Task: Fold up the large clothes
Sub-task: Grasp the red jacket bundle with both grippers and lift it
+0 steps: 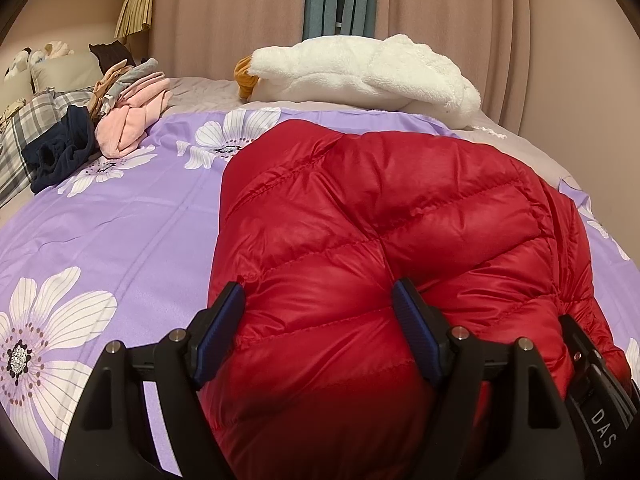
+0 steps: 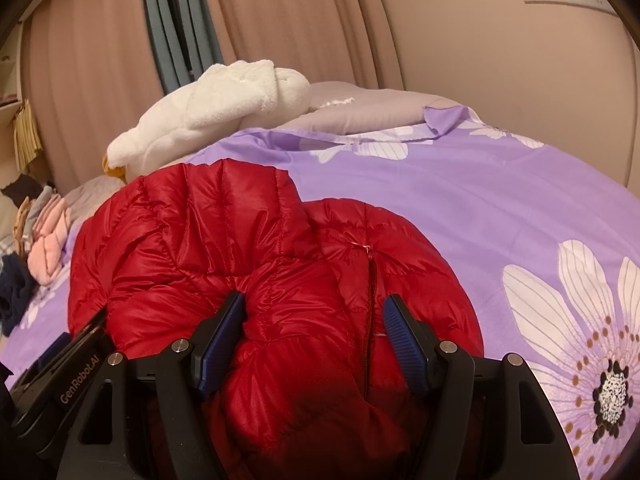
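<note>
We see red quilted puffer jacket (image 1: pixel 360 240) bunched on lilac floral bedspread (image 1: pixel 120 232). Left gripper (image 1: pixel 318 320) has blue pads spread wide, thick red bundle bulging between them; whether pads press fabric we cannot tell. Right gripper (image 2: pixel 314 324) same, straddling zipper-side bundle, grip unclear. White fleece garment (image 1: pixel 368 72) lies beyond jacket; pink and navy clothes pile (image 1: pixel 120 128) far left.
</note>
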Available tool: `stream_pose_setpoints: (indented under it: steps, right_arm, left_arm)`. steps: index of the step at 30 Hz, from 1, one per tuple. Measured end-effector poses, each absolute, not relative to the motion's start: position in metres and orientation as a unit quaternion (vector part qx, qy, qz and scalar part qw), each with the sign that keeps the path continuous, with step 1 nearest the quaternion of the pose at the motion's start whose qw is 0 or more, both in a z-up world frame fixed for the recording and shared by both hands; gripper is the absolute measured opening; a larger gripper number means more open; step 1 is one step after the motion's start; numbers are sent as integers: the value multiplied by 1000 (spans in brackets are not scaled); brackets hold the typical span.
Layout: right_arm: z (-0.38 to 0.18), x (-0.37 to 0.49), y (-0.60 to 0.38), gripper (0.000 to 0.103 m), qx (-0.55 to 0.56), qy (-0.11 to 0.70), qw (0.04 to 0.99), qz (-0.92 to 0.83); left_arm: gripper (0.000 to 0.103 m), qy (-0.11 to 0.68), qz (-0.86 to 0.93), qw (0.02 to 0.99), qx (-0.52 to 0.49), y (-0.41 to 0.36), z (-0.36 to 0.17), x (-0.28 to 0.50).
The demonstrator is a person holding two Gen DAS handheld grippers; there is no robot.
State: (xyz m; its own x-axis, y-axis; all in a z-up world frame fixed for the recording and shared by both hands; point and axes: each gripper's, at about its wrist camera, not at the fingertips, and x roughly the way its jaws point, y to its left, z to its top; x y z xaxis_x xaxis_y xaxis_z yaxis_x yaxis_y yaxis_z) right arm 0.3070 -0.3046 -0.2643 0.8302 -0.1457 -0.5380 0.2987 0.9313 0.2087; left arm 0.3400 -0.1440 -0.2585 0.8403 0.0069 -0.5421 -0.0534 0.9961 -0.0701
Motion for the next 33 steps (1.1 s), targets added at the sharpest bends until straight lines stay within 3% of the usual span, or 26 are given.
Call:
stream_pose_setpoints:
  steps: [7, 11, 14, 18, 26, 29, 31, 33]
  right_arm:
    - [-265, 308, -304, 69, 145, 267, 946, -118]
    - [-264, 309, -302, 70, 141, 270, 944, -123]
    - [-258, 307, -295, 80, 126, 290, 937, -150]
    - [-239, 287, -306, 83, 173, 320, 923, -127]
    - [-209, 245, -341, 83, 299, 339, 886, -106]
    - [-196, 239, -336, 84, 288, 341, 891, -83]
    - [-191, 243, -328, 94, 261, 355, 895, -73]
    - [-190, 248, -318, 96, 240, 373, 895, -50]
  left_arm:
    - [78, 281, 16, 958, -43, -144, -260, 340]
    - [84, 290, 30, 956, -41, -144, -258, 339]
    - [88, 327, 13, 944, -46, -133, -249, 338]
    - [88, 379, -53, 917, -116, -95, -235, 324]
    - [89, 394, -87, 891, -209, -40, -202, 290]
    - [90, 402, -107, 878, -236, -29, -198, 283]
    - [94, 417, -125, 864, -253, -22, -201, 282]
    - [98, 436, -151, 846, -269, -20, -208, 284]
